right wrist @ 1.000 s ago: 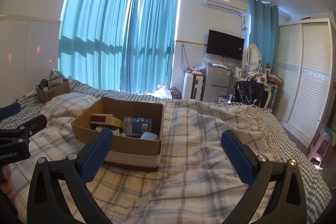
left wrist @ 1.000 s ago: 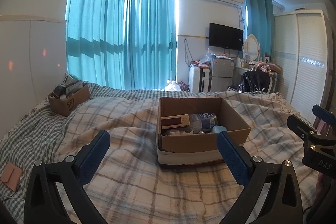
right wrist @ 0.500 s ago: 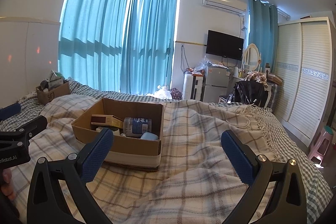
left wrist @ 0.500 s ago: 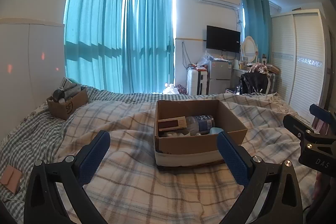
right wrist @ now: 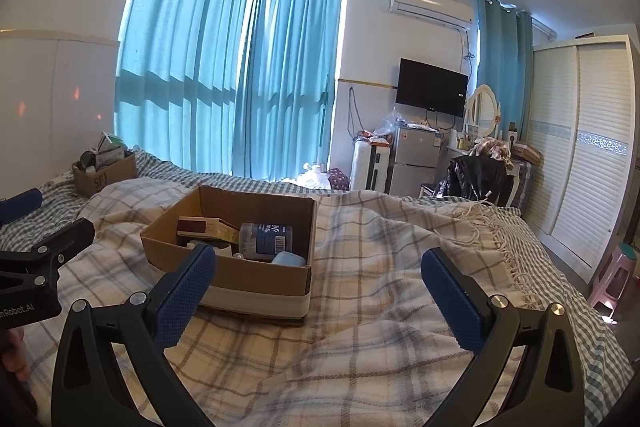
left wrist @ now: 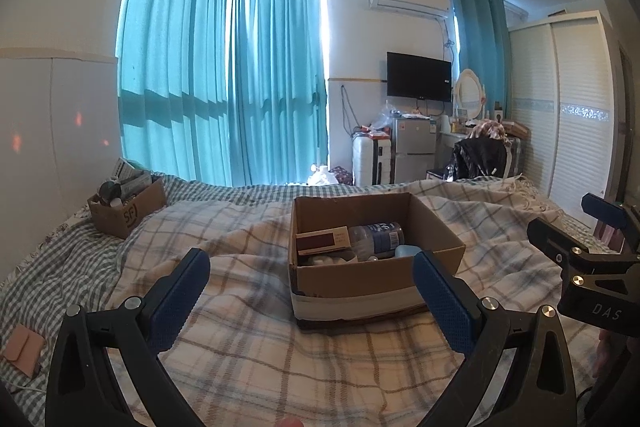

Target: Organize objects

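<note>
Both claws spread, holding nothing, above plaid-blanketed bed [left wrist: 256, 339].
Open brown cardboard box [left wrist: 372, 267] already holding clear plastic bottle [left wrist: 376, 237], maroon carton [left wrist: 322, 239]; fits sorting finished or pending.

Left claw [left wrist: 312, 291], right claw [right wrist: 318, 287].

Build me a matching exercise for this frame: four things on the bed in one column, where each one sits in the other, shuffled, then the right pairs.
Things
1. water bottle
2. SF-marked box
3. pink wallet
4. left gripper

Places
A. near left edge of the bed
B. far left, by the headboard
C. lying inside the taped box
D. open, above the plaid blanket

Pairs: 1-C, 2-B, 3-A, 4-D
</note>
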A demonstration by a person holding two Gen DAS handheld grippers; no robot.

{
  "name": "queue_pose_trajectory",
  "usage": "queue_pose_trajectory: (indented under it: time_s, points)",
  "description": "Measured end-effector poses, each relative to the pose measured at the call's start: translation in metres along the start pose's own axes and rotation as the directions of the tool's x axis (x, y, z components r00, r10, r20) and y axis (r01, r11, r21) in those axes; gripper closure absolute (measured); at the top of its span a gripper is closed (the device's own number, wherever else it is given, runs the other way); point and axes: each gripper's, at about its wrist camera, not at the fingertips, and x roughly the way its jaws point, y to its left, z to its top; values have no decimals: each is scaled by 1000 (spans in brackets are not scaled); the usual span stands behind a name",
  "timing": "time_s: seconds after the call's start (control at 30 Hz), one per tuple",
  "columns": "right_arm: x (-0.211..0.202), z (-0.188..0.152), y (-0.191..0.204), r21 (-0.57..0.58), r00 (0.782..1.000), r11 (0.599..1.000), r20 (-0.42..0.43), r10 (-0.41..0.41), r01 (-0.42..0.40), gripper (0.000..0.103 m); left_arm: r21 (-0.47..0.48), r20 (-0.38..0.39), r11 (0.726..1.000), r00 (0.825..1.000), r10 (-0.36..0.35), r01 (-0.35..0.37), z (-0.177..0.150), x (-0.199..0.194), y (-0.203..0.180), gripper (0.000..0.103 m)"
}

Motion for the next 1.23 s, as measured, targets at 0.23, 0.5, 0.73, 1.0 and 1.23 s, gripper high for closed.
queue_pose_trajectory:
  time_s: [0.23, 0.5, 0.73, 1.0, 1.23]
  points:
    - [1, 0, 0, 1, 1000, 1000, -2, 3, -3, 0, -16, -6, 1000, 1000, -7, 7, 0, 2, 3, 0]
    - [2, -1, -1, 8, 1000, 1000, -2, 4, -4, 0, 3, -11, 1000, 1000, -4, 4, -3, 3, 0, 0]
    - [-1, 0, -1, 12, 1000, 1000, 9, -4, 4, 0, -8, -19, 1000, 1000, -15, 15, -3, 3, 2, 0]
    - [2, -2, 1, -4, 1000, 1000, -8, -8, 8, 0, -39, -33, 999, 999, -13, 12, -5, 6, 7, 0]
    - [2, -1, 2, 0, 1000, 1000, -7, -6, 6, 0, -36, -22, 999, 1000, 2, -3, -5, 5, 8, 0]
